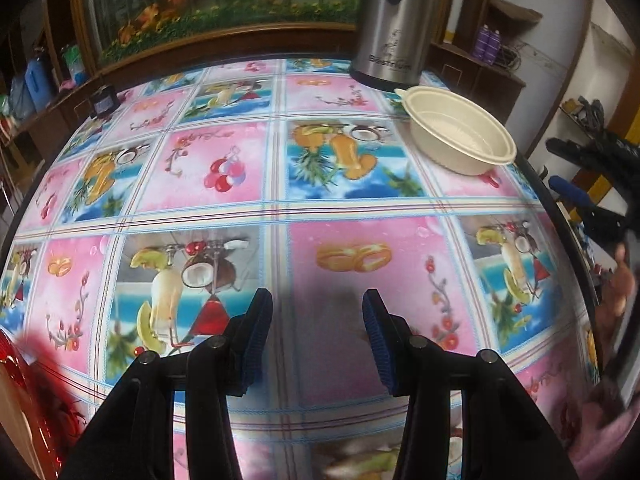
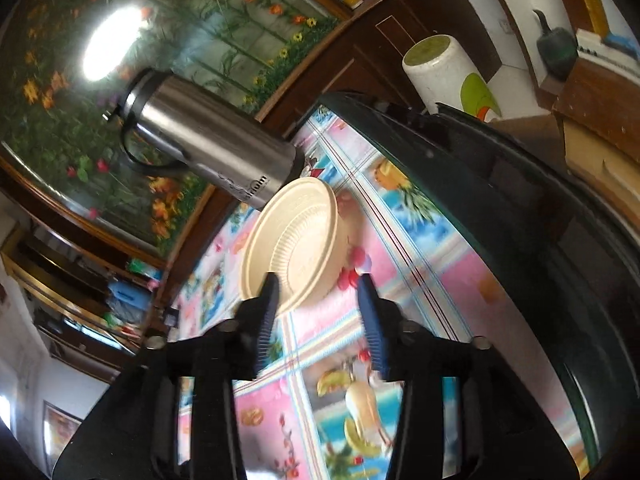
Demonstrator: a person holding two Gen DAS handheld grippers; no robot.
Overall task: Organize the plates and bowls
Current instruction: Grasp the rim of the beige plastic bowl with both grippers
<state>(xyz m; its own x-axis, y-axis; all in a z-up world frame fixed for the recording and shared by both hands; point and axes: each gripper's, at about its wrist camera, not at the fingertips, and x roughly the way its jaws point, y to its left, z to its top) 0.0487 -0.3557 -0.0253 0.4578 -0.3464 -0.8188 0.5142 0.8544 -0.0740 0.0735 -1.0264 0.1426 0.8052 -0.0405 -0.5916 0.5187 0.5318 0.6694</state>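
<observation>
A cream plastic bowl [image 1: 460, 132] sits upright on the patterned tablecloth at the table's far right, beside a steel flask. In the rolled right wrist view the same bowl [image 2: 296, 240] lies just ahead of my right gripper [image 2: 320, 288], which is open with its jaws wide; the left fingertip overlaps the bowl's near rim. My left gripper [image 1: 318, 304] is open and empty, low over the middle of the table, well short of the bowl. The right gripper also shows in the left wrist view [image 1: 584, 192] at the right edge.
A steel vacuum flask [image 1: 394, 20] stands behind the bowl, also in the right wrist view [image 2: 208, 140]. A red glossy object [image 1: 28, 392] sits at the near left. A small dark jar [image 1: 103, 100] stands at the far left edge. The table's dark rim [image 2: 480, 184] curves right.
</observation>
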